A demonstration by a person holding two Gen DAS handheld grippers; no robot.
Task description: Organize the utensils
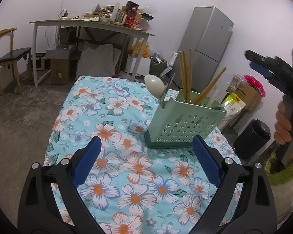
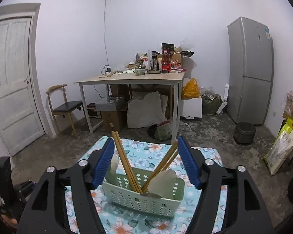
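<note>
Green perforated utensil caddy [image 1: 182,120] being seated on floral cloth [image 1: 111,117] at 1 o'clock of left gripper [image 1: 146,156], chopsticks [image 2: 125,161] and spoon [image 1: 154,86] being held upright inside, both grippers' jaws being held apart, empty, right gripper [image 2: 146,161] being positioned above caddy.

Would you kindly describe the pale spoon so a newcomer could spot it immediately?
Find the table with the floral cloth, then the green perforated utensil basket standing on it. The spoon rises from the basket's left end, bowl up: the only rounded, cream-coloured piece, unlike the straight wooden chopsticks beside it.
</note>
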